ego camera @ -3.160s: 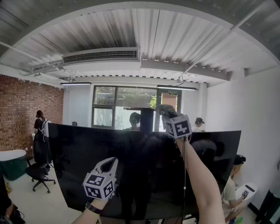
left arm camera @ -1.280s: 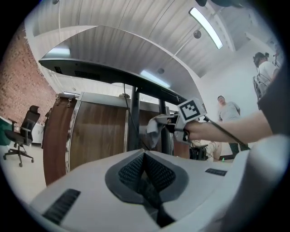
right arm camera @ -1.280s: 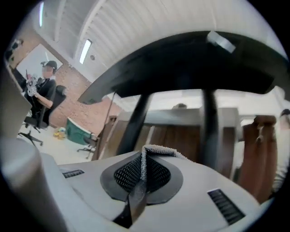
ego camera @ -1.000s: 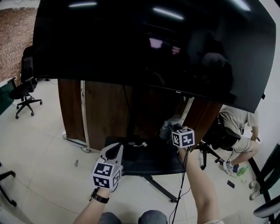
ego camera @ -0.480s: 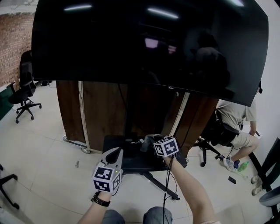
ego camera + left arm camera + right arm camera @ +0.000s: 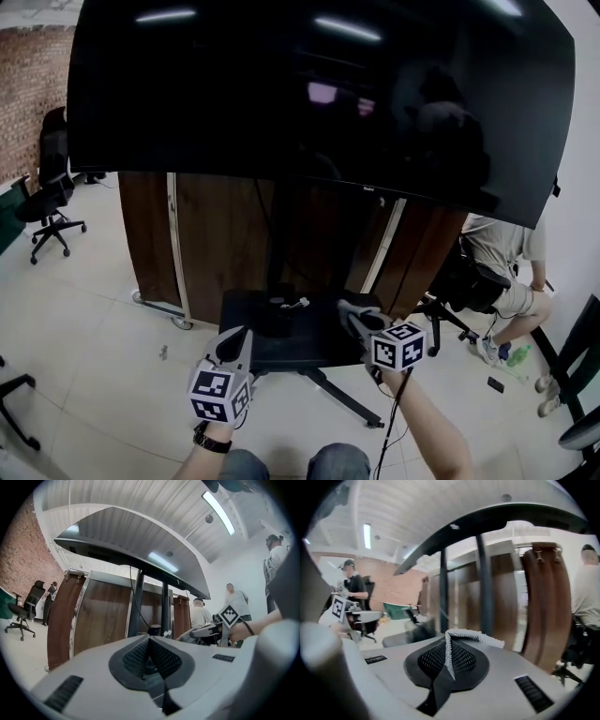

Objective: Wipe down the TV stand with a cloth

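Black glass filled the upper half of the head view: a large curved TV screen (image 6: 319, 94) on the TV stand (image 6: 309, 349), whose low dark shelf lay at 6 o'clock of the screen on pale floor tiles.

Shelf load: a small dark box (image 6: 278, 322) near the pole, with a white cable end (image 6: 296, 304) just beside it at 1 o'clock. What the box was could not be made out.

Right gripper (image 6: 448, 644): jaws pinched together on a pale, nubbly cloth (image 6: 471, 634), a fold of which stood up between the pads and flopped over toward 3 o'clock. In the head view it hung over the shelf's 3 o'clock end; whether the cloth touched the shelf could not be told.

Left gripper (image 6: 149, 644): jaws closed pad to pad, nothing between them. It hovered at the shelf's 7 o'clock corner.

Surroundings: a brown wood-grain panel (image 6: 211, 234) on casters stood behind the stand. A black office chair (image 6: 49, 202) was at 9 o'clock, well apart. A seated person (image 6: 502, 258) was at 3 o'clock, next to dark gear on a tripod. A brick wall (image 6: 28, 84) showed at 10 o'clock.
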